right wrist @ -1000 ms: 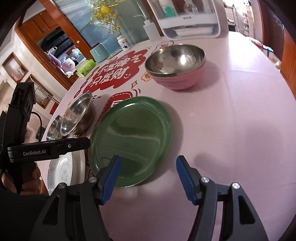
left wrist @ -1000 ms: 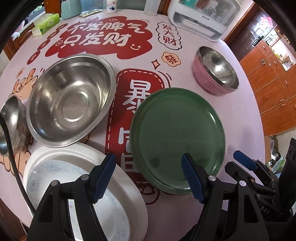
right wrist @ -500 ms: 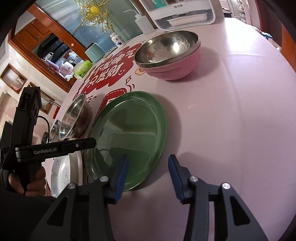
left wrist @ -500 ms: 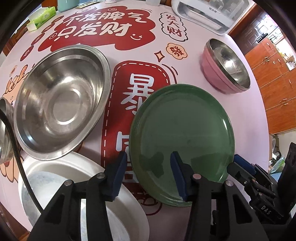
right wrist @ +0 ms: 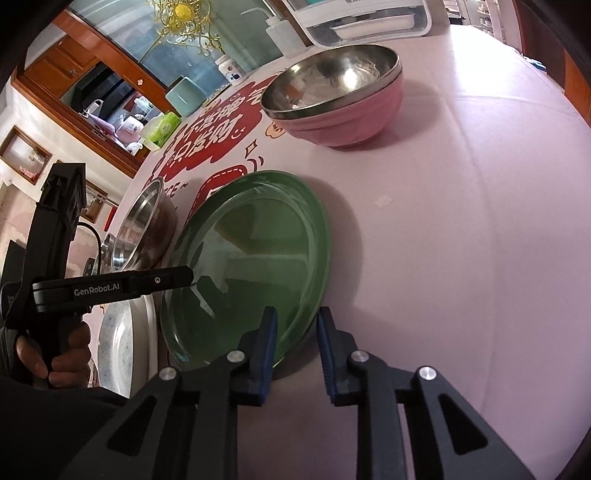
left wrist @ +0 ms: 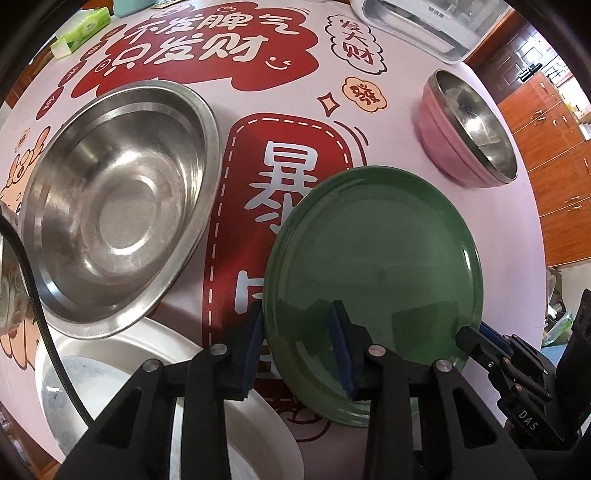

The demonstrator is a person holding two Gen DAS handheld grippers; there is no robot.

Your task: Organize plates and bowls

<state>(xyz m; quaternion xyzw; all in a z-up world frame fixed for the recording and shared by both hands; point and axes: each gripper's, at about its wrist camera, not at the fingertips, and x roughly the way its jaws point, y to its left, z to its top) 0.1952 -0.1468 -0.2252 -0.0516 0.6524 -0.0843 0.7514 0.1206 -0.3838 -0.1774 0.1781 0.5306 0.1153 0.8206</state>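
A green plate [left wrist: 373, 273] lies on the table; it also shows in the right wrist view [right wrist: 255, 258]. My left gripper [left wrist: 297, 345] straddles its near left rim, jaws partly closed with a gap left. My right gripper [right wrist: 293, 347] straddles its near right rim the same way; its tip shows in the left wrist view [left wrist: 476, 339]. A large steel bowl [left wrist: 118, 206] sits left of the plate. A white plate [left wrist: 122, 373] lies near left. A steel bowl nested in a pink bowl [left wrist: 461, 125] stands far right, and shows in the right wrist view [right wrist: 340, 96].
A small steel bowl [left wrist: 7, 273] sits at the far left edge. A white appliance [left wrist: 417, 22], a tissue pack [left wrist: 81, 31] and a teal container [right wrist: 184, 96] stand along the table's far side. Wooden cabinets [left wrist: 554, 147] lie beyond the right edge.
Both grippers have moved forward onto the green plate's near rim and their jaws have narrowed around it. The plate appears slightly tilted up at its near side.
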